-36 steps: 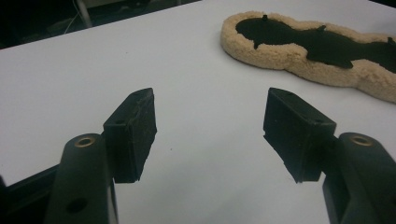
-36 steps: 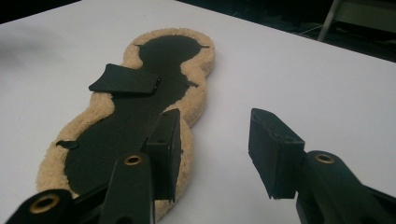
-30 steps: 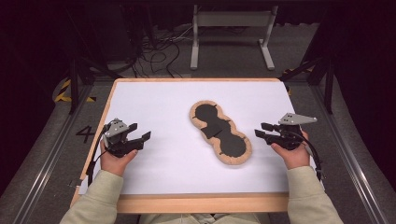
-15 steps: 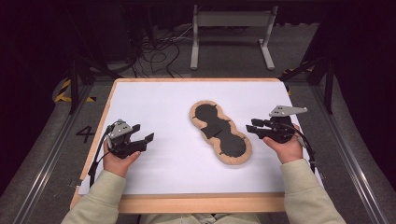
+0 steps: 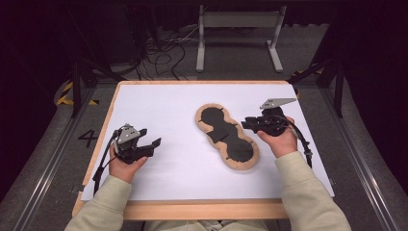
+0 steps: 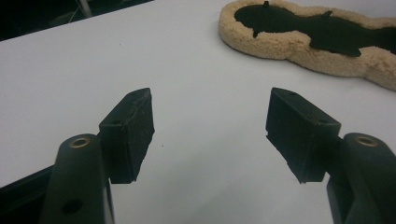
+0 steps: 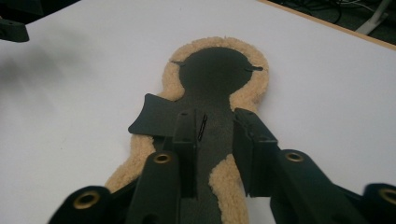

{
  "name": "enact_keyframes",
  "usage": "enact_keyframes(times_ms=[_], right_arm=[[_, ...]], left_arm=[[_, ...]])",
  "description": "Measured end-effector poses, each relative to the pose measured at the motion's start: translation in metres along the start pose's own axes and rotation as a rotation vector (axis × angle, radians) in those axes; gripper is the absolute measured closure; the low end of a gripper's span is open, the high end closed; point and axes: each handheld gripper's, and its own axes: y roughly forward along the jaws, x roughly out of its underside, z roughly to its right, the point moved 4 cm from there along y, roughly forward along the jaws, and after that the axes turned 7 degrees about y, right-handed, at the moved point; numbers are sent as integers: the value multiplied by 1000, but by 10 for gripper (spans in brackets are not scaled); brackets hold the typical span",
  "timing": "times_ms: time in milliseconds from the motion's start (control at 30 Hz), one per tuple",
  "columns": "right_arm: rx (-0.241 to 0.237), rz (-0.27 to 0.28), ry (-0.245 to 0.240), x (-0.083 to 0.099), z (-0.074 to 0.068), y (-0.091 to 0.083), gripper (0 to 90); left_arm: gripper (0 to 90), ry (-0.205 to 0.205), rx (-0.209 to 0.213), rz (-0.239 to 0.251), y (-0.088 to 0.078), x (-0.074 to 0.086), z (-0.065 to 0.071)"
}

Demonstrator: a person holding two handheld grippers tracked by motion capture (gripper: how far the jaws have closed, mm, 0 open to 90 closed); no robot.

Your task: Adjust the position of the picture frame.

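A peanut-shaped tan fleece pad (image 5: 204, 115) with a black middle lies right of centre on the white table top (image 5: 163, 103). A small black flap (image 7: 152, 116) sticks out from its waist. My right gripper (image 5: 246, 124) points left at the pad's right edge. In the right gripper view it (image 7: 217, 135) hovers over the pad's (image 7: 217, 74) narrow waist. Its jaws have just been closing to a narrow gap, and nothing is pressed between them. My left gripper (image 5: 150, 138) rests at the left, well away from the pad (image 6: 299, 44), jaws wide open (image 6: 210, 126) and empty.
The table has a wooden front edge (image 5: 192, 209). Beyond its far side stand a grey metal frame (image 5: 238, 19) and loose cables on the dark floor. A number is painted on the floor at the left (image 5: 88, 138).
My right gripper has moved left up to the pad's edge, rising slightly, and its jaws have narrowed. The left gripper has stayed put.
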Motion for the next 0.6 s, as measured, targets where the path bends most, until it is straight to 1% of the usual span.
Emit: enact_keyframes(times_ms=[33, 67, 133, 200, 267, 433, 467, 500, 533, 600], right_arm=[[8, -16, 0, -2, 0, 3, 795], [29, -39, -10, -4, 1, 8, 859], [42, -46, -15, -6, 1, 12, 877], [48, -54, -14, -8, 2, 16, 894], [61, -61, -7, -10, 4, 20, 900], [69, -88, 5, -18, 9, 33, 900], [69, -88, 5, -18, 9, 33, 900], [73, -108, 1, -23, 11, 40, 900], [73, -108, 1, -23, 11, 40, 900], [78, -120, -4, -28, 12, 47, 900]], left_arm=[[330, -8, -2, 1, 0, 0, 0], [330, -6, -4, 0, -1, 1, -1], [334, -27, -7, 3, -3, 4, -2], [334, -33, -14, 1, -6, 6, -3], [334, -37, -20, 3, -8, 8, -4], [334, -42, -32, -2, -14, 12, -4], [333, -42, -32, -2, -14, 12, -4], [332, -43, -41, -3, -17, 13, -4], [333, -43, -41, -3, -17, 13, -4], [332, -41, -46, -5, -20, 15, -5]])
